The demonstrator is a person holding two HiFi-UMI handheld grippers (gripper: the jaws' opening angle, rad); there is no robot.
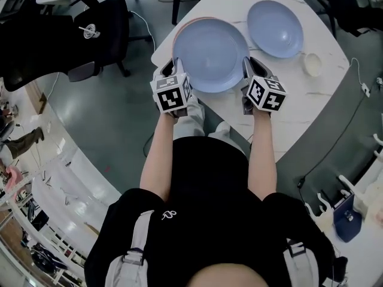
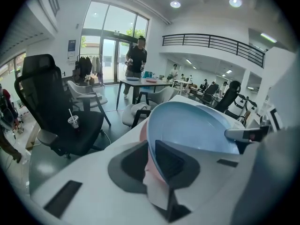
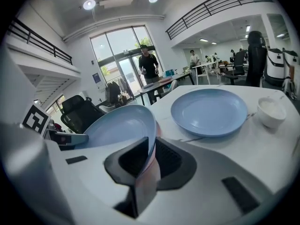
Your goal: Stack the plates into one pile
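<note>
Here the blue plate point(image 1: 209, 54) lies on top of a pink plate point(image 2: 142, 142), whose rim peeks out along its far and left edges, and the pair sits over the table's point(image 1: 299, 118) near left corner (whether it rests on the surface or hangs just above it I cannot tell). The left gripper point(image 1: 172, 67) has its jaws pinched on the left rim of both plates together, and the right gripper point(image 1: 248, 67) pinches the right rim the same way. Both forearms reach straight forward from the body, roughly parallel, with the grippers angled forward and down and their marker cubes facing up. Further right on the table lies a second blue plate point(image 1: 275, 27), apart from the held pair, with a small white cup point(image 1: 312, 63) just beside it.
</note>
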